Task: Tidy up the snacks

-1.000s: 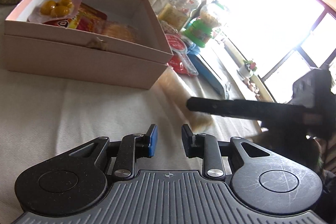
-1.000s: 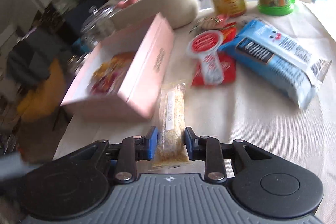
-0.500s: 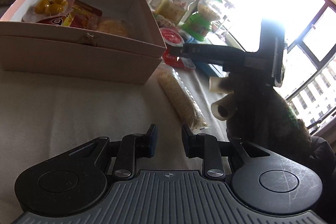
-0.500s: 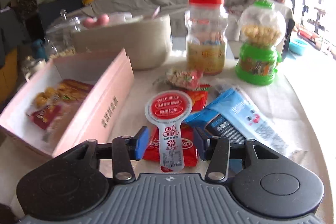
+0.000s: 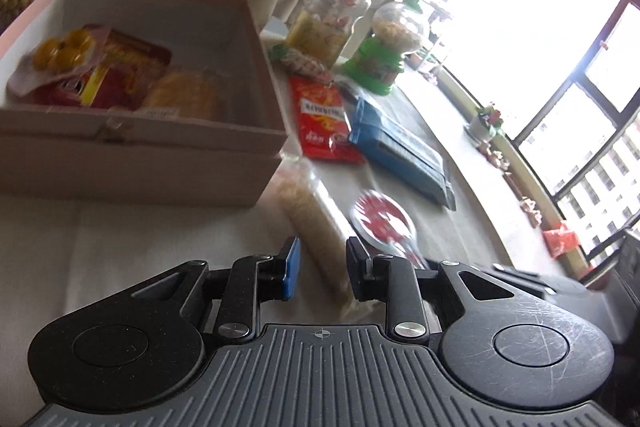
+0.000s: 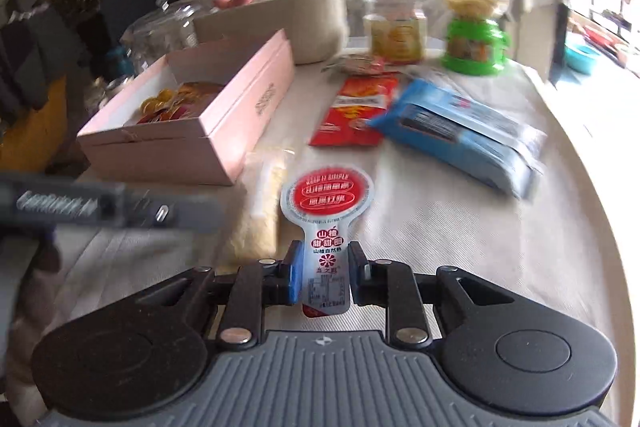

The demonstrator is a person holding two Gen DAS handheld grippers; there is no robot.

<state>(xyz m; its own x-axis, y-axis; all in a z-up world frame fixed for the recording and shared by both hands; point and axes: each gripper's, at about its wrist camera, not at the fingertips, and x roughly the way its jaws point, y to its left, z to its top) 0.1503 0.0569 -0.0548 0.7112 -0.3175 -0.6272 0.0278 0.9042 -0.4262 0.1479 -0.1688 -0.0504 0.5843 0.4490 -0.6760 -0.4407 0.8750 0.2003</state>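
A: What has the right gripper (image 6: pixel 322 277) got?

B: Its jaws are clamped on the narrow tail of the red-topped cup pack (image 6: pixel 325 223). The round red end sticks out toward 12 o'clock, past the fingertips; the tail's bottom edge hangs down behind them.

A: And the left gripper (image 5: pixel 320 269)?

B: Partly open, gripping nothing. The long cracker pack (image 5: pixel 310 223) lies on the tablecloth (image 5: pixel 132 227), running from 11 o'clock down into the gap, closer to the right-hand finger. I cannot tell whether that finger touches it.

A: Where's the pink box (image 6: pixel 224 115)?

B: In the right wrist view, at 10 o'clock, open, with snacks inside. The cracker pack (image 6: pixel 260 211) sits just beside its near corner.

A: The rest?

B: Red sachet (image 6: pixel 360 107) at 12 o'clock, blue pack (image 6: pixel 464 127) at 1 o'clock, jar (image 6: pixel 394 11) and green dispenser (image 6: pixel 474 31) beyond. The left wrist view shows the cup pack (image 5: pixel 382 217) blurred at 1 o'clock.
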